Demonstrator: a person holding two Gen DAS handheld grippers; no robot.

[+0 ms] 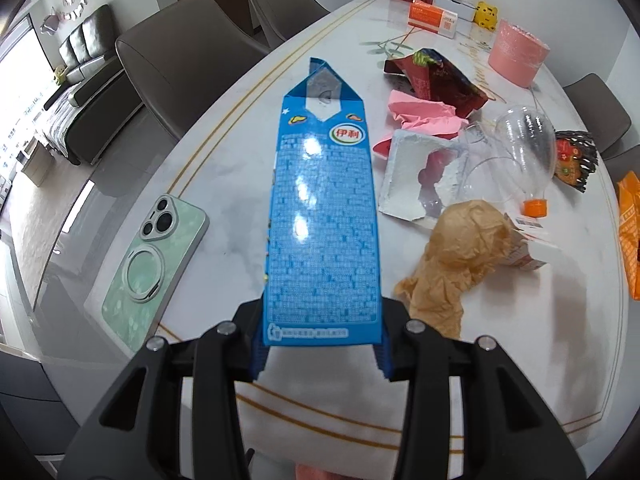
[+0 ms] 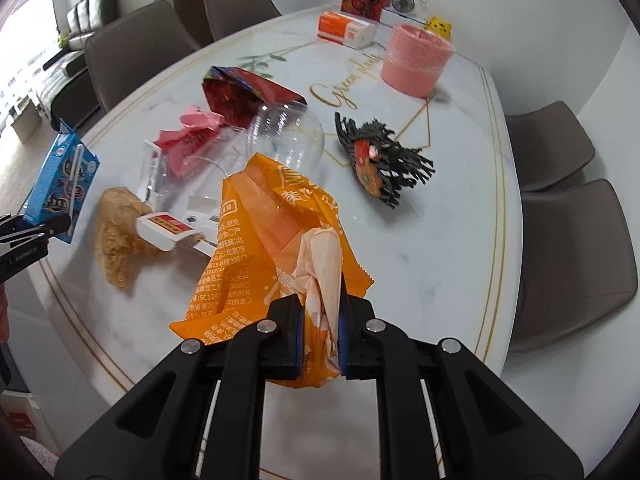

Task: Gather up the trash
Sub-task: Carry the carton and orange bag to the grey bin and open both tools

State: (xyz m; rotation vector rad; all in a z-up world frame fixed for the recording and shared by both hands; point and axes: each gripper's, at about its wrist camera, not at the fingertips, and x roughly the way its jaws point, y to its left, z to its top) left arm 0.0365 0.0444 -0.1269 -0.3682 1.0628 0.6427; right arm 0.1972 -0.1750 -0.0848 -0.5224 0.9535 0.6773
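Observation:
My left gripper (image 1: 320,354) is shut on a blue milk carton (image 1: 322,216) and holds it above the white marble table (image 1: 224,184). The carton also shows at the left of the right wrist view (image 2: 60,184). My right gripper (image 2: 320,332) is shut on an orange snack bag (image 2: 276,248) with crumpled paper in it, above the table. Loose trash lies on the table: brown crumpled paper (image 1: 460,252), a clear plastic bottle (image 1: 528,148), pink paper (image 1: 424,114), a torn white wrapper (image 1: 416,172), a red snack bag (image 1: 436,76) and a black shredded wrapper (image 2: 380,160).
A green phone (image 1: 156,248) lies at the table's left edge. A pink lined bin (image 2: 416,58) stands at the far side, with boxes (image 2: 346,30), a small fan (image 2: 404,2) and a yellow toy (image 2: 438,26) behind it. Grey chairs (image 2: 568,264) surround the table.

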